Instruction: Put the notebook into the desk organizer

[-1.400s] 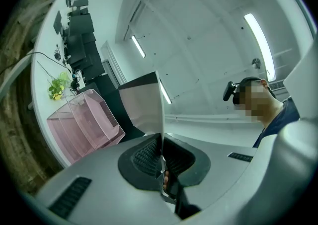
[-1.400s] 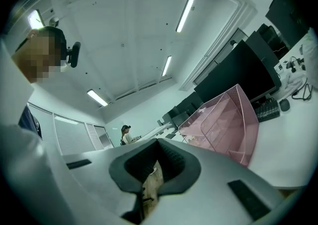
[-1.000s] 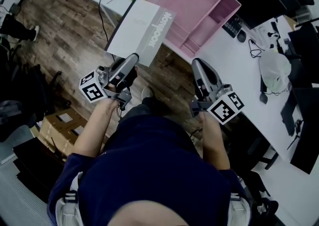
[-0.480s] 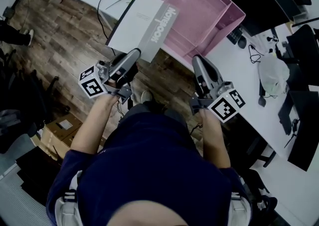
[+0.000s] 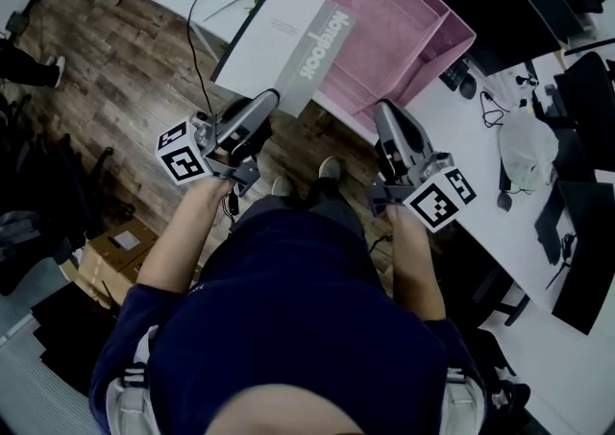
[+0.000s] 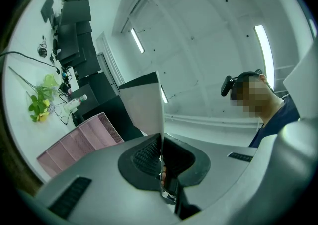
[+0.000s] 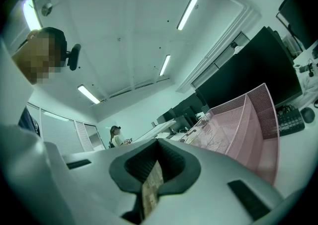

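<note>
A white notebook [image 5: 279,44] hangs tilted just left of the pink desk organizer [image 5: 394,20], over the white desk's [image 5: 452,121] edge. The left gripper [image 5: 272,97] pinches its near edge. The right gripper [image 5: 387,108], just in front of the organizer, has its jaws pressed together on nothing.

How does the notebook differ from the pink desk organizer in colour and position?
The notebook is white with a grey band; the desk organizer is pink mesh. The notebook hangs in the left gripper, shut on its edge; the desk organizer rests on the white desk. Both are rectangular.
</note>
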Demonstrator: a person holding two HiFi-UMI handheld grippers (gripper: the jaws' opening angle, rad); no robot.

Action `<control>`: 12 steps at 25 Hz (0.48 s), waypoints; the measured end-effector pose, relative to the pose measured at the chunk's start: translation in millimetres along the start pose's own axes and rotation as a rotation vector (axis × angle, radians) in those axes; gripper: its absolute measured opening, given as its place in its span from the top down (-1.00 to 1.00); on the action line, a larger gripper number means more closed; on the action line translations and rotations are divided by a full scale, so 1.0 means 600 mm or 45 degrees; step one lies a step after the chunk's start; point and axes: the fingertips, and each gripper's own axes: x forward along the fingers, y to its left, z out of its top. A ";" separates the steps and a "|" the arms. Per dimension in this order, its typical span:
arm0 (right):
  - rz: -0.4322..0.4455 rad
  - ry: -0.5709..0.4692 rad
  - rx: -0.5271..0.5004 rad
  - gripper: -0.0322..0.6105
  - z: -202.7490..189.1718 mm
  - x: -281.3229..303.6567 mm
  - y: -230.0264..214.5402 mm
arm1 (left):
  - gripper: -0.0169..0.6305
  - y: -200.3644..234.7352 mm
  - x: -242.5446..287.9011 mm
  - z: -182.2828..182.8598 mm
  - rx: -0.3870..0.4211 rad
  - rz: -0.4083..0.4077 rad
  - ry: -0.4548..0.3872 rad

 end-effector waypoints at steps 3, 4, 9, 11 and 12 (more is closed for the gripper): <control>0.020 0.001 0.004 0.89 0.010 0.008 -0.014 | 0.84 0.008 0.014 -0.004 -0.001 0.011 -0.002; 0.026 0.002 0.008 0.89 0.014 0.010 -0.020 | 0.84 0.012 0.020 -0.006 -0.001 0.016 -0.003; 0.048 0.008 0.027 0.89 0.033 0.019 -0.058 | 0.84 0.035 0.050 -0.014 -0.003 0.045 -0.003; 0.053 0.013 0.035 0.89 0.043 0.020 -0.077 | 0.84 0.046 0.065 -0.019 -0.007 0.060 -0.006; 0.056 0.017 0.041 0.89 0.048 0.020 -0.088 | 0.84 0.051 0.074 -0.023 -0.009 0.068 -0.007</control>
